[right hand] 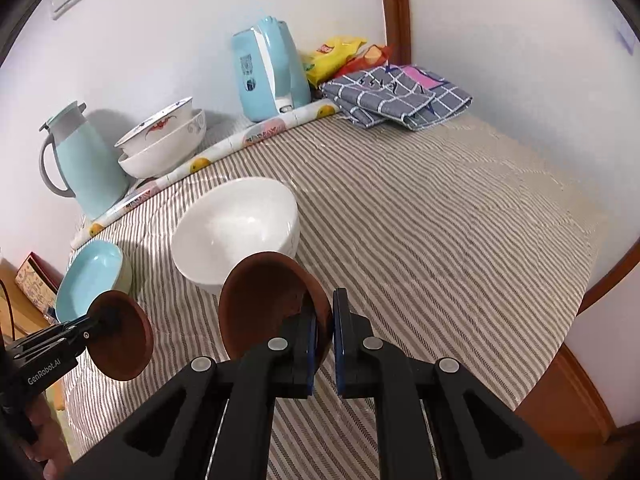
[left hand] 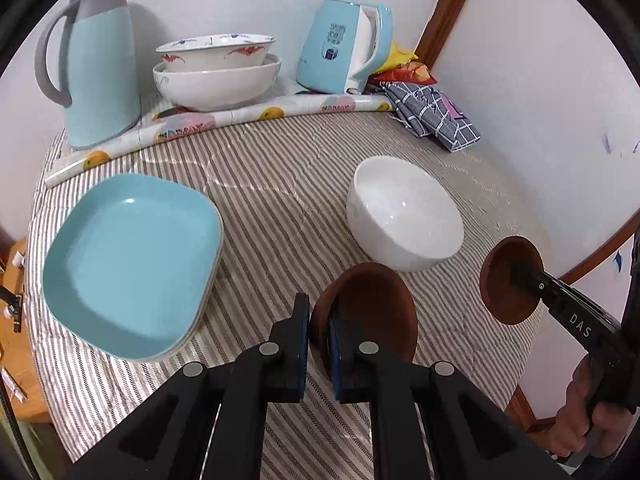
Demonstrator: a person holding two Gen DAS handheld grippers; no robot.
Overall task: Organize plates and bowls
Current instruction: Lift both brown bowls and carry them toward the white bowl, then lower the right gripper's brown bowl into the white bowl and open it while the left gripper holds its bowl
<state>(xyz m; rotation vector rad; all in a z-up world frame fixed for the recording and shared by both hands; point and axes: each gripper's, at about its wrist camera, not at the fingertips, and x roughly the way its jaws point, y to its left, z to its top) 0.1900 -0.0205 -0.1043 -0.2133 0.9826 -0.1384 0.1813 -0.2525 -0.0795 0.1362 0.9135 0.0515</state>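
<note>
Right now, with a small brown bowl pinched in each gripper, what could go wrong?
1. The left gripper holds its small brown bowl only by the rim, tilted; it might slip.
2. The right gripper's small brown bowl hangs near the white ceramic bowl; lowering carelessly could knock it.

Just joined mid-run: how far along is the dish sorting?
Done: blue plates stacked. In hand: the left tongs and right tongs each grip a brown dish, held apart. Left: stacking those; white bowl stands alone.
</note>
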